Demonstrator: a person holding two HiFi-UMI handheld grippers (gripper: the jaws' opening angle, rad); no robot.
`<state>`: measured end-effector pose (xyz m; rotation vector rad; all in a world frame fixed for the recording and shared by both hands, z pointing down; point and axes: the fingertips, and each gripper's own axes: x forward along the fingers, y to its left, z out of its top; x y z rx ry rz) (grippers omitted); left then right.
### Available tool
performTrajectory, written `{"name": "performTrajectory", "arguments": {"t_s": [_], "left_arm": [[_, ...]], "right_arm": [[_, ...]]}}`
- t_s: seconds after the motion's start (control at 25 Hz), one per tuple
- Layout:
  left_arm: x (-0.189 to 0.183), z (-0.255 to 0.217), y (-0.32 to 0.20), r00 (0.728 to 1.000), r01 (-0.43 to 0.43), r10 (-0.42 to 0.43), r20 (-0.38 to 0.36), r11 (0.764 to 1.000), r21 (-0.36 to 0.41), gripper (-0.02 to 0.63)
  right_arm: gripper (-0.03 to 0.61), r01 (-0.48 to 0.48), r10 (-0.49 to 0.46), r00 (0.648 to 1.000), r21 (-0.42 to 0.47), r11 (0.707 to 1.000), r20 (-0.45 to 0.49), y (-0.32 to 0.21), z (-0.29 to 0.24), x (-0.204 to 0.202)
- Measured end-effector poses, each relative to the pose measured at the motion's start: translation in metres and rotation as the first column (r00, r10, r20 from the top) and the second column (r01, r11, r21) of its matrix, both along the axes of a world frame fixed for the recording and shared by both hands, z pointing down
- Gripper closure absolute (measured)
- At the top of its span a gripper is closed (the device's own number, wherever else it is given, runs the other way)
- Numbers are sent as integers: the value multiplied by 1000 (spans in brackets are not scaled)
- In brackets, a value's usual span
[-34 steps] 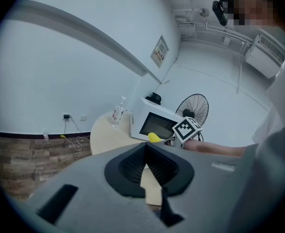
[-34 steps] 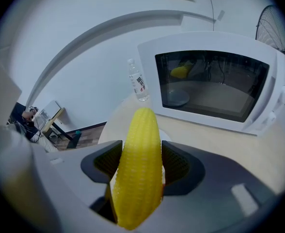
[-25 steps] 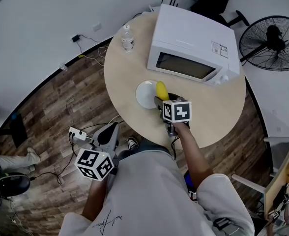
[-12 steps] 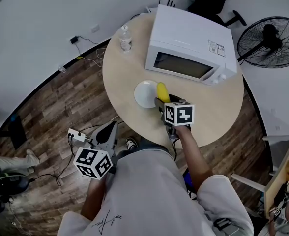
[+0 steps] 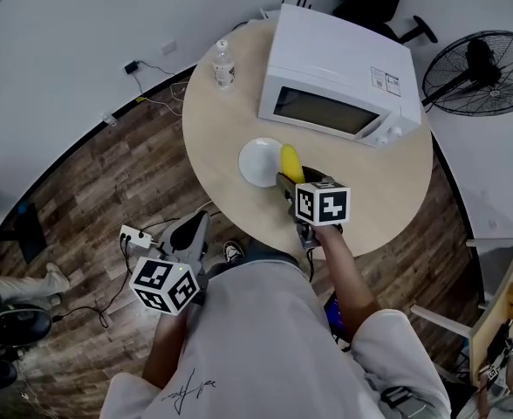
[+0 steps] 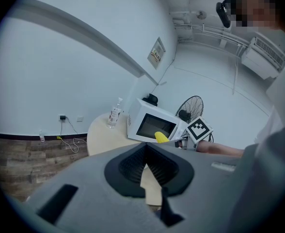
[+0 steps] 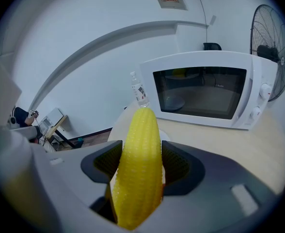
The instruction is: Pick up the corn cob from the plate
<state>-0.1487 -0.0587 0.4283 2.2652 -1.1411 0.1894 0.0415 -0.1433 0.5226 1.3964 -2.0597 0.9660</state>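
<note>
We find the right gripper (image 5: 284, 179) clamped on the corn cob (image 5: 290, 158) at the plate's (image 5: 255, 166) 3 o'clock edge, left gripper (image 5: 191, 230) closed and empty.

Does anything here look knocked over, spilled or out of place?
Nothing stands out. The corn cob is gripped in the right tongs, next to the bare white plate. The water bottle stands upright, the microwave door is shut, and no spill shows on the table.

Corn cob (image 7: 138, 169) — aloft (over plate (image 5: 249, 166) rim)
</note>
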Motion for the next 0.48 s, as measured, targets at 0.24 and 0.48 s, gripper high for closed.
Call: {"name": "performTrajectory", "arguments": {"t_s": [0.24, 0.48], "left_arm": [[-2, 0, 2, 1000, 4, -4, 1, 1000, 2, 620], [-7, -3, 3, 1000, 27, -27, 13, 999, 18, 620]], "right_arm": [[310, 5, -6, 1000, 22, 1000, 28, 8, -10, -3], [310, 4, -6, 999, 33, 999, 47, 18, -16, -4]]}}
